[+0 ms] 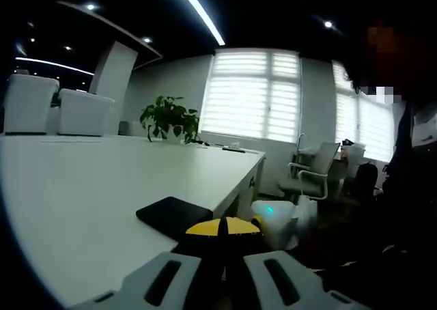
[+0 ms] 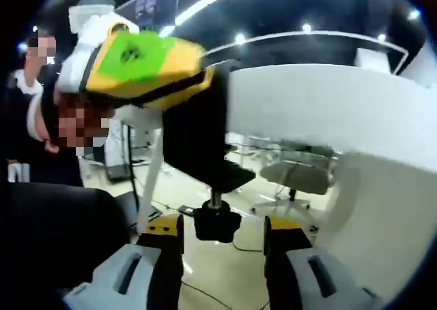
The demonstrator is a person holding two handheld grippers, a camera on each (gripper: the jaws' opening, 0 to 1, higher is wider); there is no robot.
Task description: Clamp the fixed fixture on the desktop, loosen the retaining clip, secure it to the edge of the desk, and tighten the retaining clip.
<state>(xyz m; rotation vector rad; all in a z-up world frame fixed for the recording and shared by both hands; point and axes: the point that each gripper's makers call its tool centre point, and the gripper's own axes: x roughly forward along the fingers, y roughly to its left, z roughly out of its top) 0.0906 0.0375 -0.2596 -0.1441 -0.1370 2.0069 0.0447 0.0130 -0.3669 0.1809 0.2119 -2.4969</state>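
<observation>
Fixture at the surface (image 1: 102, 187) edge.
Left tool (image 1: 222, 265) pinches the black fixture (image 2: 194, 136); right tool (image 2: 222, 238), spread, flanks its clamp knob (image 2: 216, 221).

Each gripper has pale grey jaws with a dark oblong slot in each: the left gripper (image 1: 224, 272) and the right gripper (image 2: 222, 255), whose jaws carry yellow-and-black pads. The person wears dark clothing (image 2: 48, 235).

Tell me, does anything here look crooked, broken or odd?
Nothing stands out. The black clamp sits over the white desk's edge, its screw knob hanging below between the right gripper's jaws. On top, the clamp's flat plate lies on the desk.
</observation>
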